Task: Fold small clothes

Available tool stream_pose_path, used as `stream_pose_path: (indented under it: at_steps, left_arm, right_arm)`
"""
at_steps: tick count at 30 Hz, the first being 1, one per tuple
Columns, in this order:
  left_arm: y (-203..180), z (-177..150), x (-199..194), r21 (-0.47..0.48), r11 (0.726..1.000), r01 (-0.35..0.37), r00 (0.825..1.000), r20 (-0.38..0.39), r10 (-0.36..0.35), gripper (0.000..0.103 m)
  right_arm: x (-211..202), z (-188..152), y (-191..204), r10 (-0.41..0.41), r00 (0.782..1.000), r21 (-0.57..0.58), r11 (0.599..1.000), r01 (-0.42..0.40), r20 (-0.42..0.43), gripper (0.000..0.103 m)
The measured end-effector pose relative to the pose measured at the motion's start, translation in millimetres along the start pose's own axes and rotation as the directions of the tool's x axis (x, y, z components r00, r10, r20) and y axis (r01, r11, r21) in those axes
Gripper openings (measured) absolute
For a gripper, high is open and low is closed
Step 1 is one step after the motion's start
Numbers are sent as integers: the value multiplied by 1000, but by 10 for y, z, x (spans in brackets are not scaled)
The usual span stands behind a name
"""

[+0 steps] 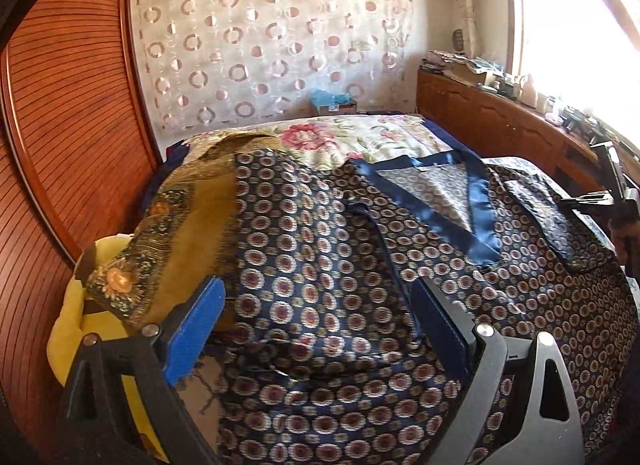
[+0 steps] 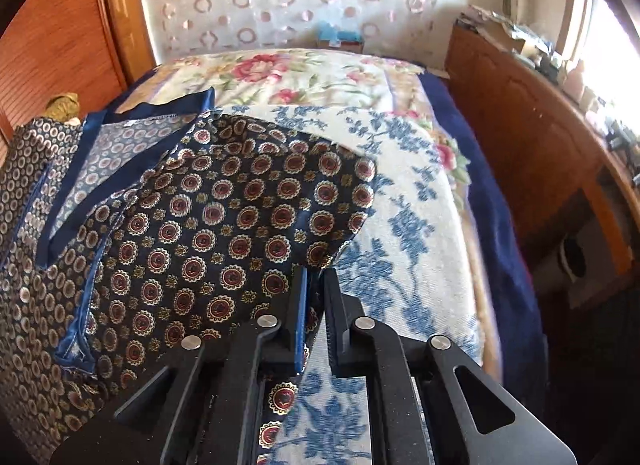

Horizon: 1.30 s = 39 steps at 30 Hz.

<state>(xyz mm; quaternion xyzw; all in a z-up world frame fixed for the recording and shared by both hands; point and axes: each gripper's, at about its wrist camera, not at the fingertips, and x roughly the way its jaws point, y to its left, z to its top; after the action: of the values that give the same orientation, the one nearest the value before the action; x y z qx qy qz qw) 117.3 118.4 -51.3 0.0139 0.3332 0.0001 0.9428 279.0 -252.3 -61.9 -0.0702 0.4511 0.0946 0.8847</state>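
A dark navy top (image 1: 320, 249) with a red-and-cream medallion print and a plain blue V-neck trim (image 1: 480, 217) lies spread on the bed. My left gripper (image 1: 316, 297) is open, its blue pads wide apart just above the garment's left part. In the right wrist view the same top (image 2: 224, 225) shows its right sleeve raised. My right gripper (image 2: 316, 281) is shut on the sleeve's edge, with cloth pinched between the pads. The right gripper also shows at the far right of the left wrist view (image 1: 612, 193).
The bed carries a white cover with blue flowers (image 2: 408, 233) and a floral quilt (image 1: 360, 137) behind. A mustard patterned scarf (image 1: 188, 233) and a yellow cushion (image 1: 76, 329) lie at the left. A wooden cabinet (image 2: 532, 137) with clutter runs along the right; a slatted wooden door (image 1: 60, 113) stands left.
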Motion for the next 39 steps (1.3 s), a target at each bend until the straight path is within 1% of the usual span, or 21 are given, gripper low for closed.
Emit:
stream_pose_path:
  at_steps: [4,7,8,9,11,13,15,18,20,22,24,25,26,28,34,39]
  left_arm:
    - [120,57,40,-8,1000,-7,1000,2,7,95]
    - [234,142,108,-14,1000,-8,1000,-5,8,95]
    - [266,158,121,-14,1000,-11,1000,-7,11,95]
    - [296,185,143,-13,1000,-15,1000,-7,15,95]
    - [388,244,186,-21,1000,-14,1000,-2,14,95]
    - [481,297,231,-43,999,-9,1000,-1,9,95]
    - [572,348,281,-57,998,-6,1000,4,6,94]
    - [669,431,396,-59,998,-20,1000,1,20,93]
    - [734,485,499,-63,998,-17,1000,-7,16,85]
    - [783,537,611,-74,997,-10,1000,-21,8,82]
    - [817,588,723,-77,997,-1,999,-33,-1,72]
    - [829,612,788,-81,997,7,999,-43,-10,62]
    - [839,636,860,-88,996,17,998,-61,-22,55]
    - [855,660,995,-101,994,40,995,-89,-49,49]
    - [817,714,1168,-107,992,59,992,-104,-70,49]
    - [791,758,1255,-105,993,58,990,-119,-70,49]
  right_arm:
    - [-1,-10,-100,-15,1000,24,1000,15,1,1]
    - [-12,8,-121,-7,1000,38,999,7,8,1]
    - [-20,18,-128,-4,1000,42,999,3,15,3]
    - [-19,38,-140,-1,1000,41,999,0,23,5]
    - [10,63,-143,-7,1000,35,999,6,30,23]
    - [96,94,-163,-3,1000,34,999,2,18,25]
    - [143,128,-188,-5,1000,36,999,4,22,29]
    - [177,141,-217,7,999,46,999,-9,34,36]
    - [176,116,-201,0,998,31,1000,-2,58,40]
    - [177,115,-205,2,998,32,999,-4,59,40]
    - [181,110,-204,3,998,33,999,-5,59,41]
    - [182,108,-208,0,998,30,1000,-1,59,42]
    - [185,108,-207,-5,998,28,1000,3,59,42]
    - [186,101,-194,-14,998,25,1000,12,59,43]
    - [188,97,-198,-8,998,27,1000,6,59,44]
    - [187,93,-199,-11,998,26,1000,9,59,44]
